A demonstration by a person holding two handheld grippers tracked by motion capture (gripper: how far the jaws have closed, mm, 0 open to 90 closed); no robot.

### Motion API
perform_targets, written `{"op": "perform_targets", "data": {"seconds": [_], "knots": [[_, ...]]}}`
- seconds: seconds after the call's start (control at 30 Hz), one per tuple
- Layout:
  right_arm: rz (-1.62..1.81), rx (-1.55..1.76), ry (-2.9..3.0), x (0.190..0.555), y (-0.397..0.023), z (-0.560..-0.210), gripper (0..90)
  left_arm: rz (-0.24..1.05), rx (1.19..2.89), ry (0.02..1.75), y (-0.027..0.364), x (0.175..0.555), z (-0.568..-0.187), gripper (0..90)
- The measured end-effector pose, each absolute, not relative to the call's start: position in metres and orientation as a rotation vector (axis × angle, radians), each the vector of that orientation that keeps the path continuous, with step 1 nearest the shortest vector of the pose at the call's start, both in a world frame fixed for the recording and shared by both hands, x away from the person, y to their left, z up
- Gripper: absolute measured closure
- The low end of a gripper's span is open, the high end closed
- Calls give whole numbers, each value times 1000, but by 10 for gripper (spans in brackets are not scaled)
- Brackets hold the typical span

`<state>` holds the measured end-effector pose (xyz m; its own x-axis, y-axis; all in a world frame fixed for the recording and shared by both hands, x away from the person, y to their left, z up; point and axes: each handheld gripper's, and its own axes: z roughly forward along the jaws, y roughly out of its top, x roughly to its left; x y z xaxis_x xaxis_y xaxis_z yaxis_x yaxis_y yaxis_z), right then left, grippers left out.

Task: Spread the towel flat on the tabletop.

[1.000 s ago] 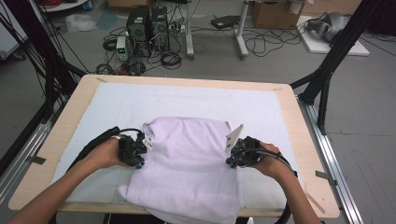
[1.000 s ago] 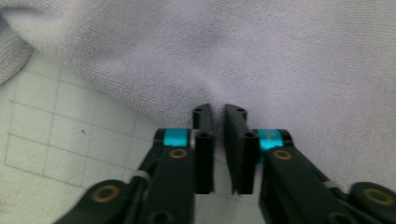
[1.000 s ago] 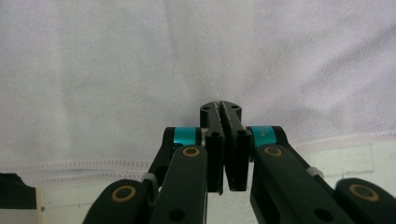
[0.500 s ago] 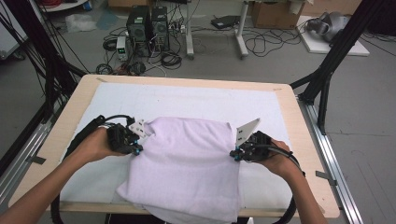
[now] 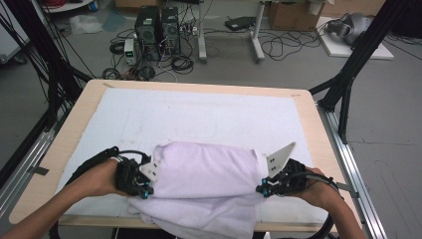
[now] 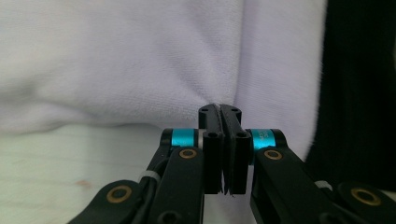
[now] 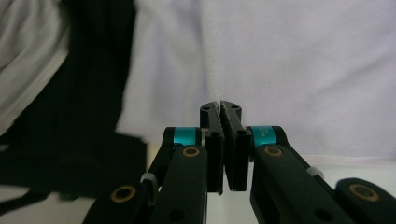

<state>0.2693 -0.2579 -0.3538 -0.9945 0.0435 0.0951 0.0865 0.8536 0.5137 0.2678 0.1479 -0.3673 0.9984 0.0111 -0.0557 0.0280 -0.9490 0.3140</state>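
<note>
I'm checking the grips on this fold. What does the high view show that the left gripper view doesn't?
High view alone: the whole table, both hands, the right gripper at the white cloth's right edge, and the computers on the floor behind. Left gripper view alone: close up, the left gripper's jaws pressed together, whether on the cloth's edge cannot be told. Both share: the white cloth and the left gripper.

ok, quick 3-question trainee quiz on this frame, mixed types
1. True or false: both grippers sit at the sides of the white cloth.
2. Multiple choice: the jaws of the left gripper are A) wide open B) shut C) hidden.
3. Fill in: the cloth's near edge hangs over the ___ edge of the table.

Key: 1 true, with the right gripper at the cloth's right side. 2 B. 3 front.
</note>
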Motion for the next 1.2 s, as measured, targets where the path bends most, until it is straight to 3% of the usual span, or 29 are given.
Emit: {"op": "perform_targets", "data": {"seconds": [0.03, 0.1, 0.17, 0.23, 0.33, 0.53, 0.73, 0.97, 1.1, 1.2], "knots": [[-795, -90, -2942, 268, -257, -358, 875, -62, 2802, 16, 148, 269, -369, 838], [-775, -90, -2968, 267, -257, -363, 826, -4, 2757, 61, 150, 275, -366, 619], [-849, -150, -2984, 270, -260, -361, 719, 46, 2717, 124, 154, 284, -360, 577], [-906, -208, -2988, 276, -262, -356, 696, 156, 2690, 157, 158, 294, -354, 486], [-944, -279, -3045, 287, -261, -349, 633, 259, 2691, 250, 162, 310, -353, 484], [-809, -439, -3168, 310, -247, -356, 615, 354, 2771, 285, 155, 333, -374, 512], [-451, -427, -3248, 330, -228, -384, 625, 317, 2830, 274, 145, 350, -392, 590], [-291, -393, -3207, 346, -220, -404, 708, 204, 2853, 346, 141, 365, -404, 664], [-240, -367, -3159, 351, -217, -406, 840, 128, 2861, 368, 138, 368, -406, 776], [-193, -359, -3144, 353, -213, -406, 881, 97, 2861, 389, 139, 370, -405, 842]]}}
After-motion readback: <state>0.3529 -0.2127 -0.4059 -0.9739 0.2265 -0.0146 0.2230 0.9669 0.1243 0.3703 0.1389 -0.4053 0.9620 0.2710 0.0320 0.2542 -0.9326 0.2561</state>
